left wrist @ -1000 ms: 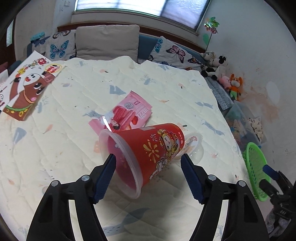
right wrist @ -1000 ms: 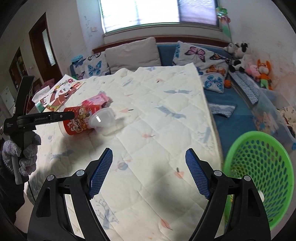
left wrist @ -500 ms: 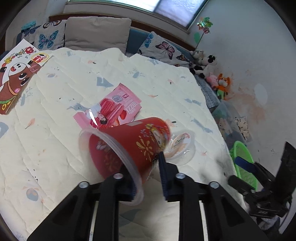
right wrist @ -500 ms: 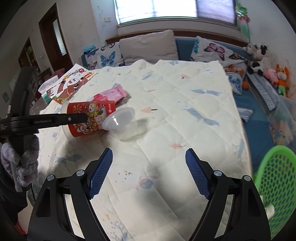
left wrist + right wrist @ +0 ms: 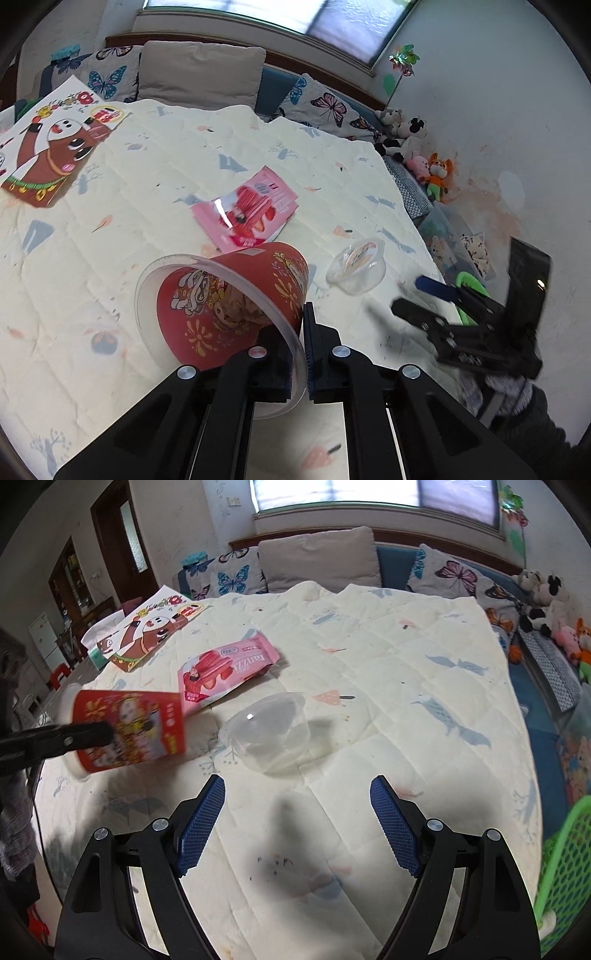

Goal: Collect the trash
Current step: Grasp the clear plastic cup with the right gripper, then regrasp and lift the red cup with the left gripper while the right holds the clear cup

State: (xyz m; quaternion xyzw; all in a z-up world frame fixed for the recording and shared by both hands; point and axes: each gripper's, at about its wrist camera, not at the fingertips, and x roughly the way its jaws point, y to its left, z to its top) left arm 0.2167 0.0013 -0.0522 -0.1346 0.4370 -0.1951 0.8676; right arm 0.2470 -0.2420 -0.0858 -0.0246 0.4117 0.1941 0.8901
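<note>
Quilted bedding point(image 5: 388, 672) covers the surface. Left gripper point(image 5: 298, 354) pinches the red cup's point(image 5: 236, 310) clear rim, its long axis tilted, mouth toward the camera, base away; the inner finger is hidden behind the wall. Ahead lies a pink wrapper point(image 5: 247, 212). Right gripper point(image 5: 295, 827) hovers spread wide, grasping nothing, a clear tub point(image 5: 267, 731) just ahead on its side. Green basket point(image 5: 565, 871) is cut off far right.

I am seeing: red cup point(image 5: 236, 314), glossy printed plastic; clear tub point(image 5: 267, 734), smooth transparent plastic; pink wrapper point(image 5: 225, 672), shiny foil; quilt point(image 5: 388, 672), matt stitched cloth.
</note>
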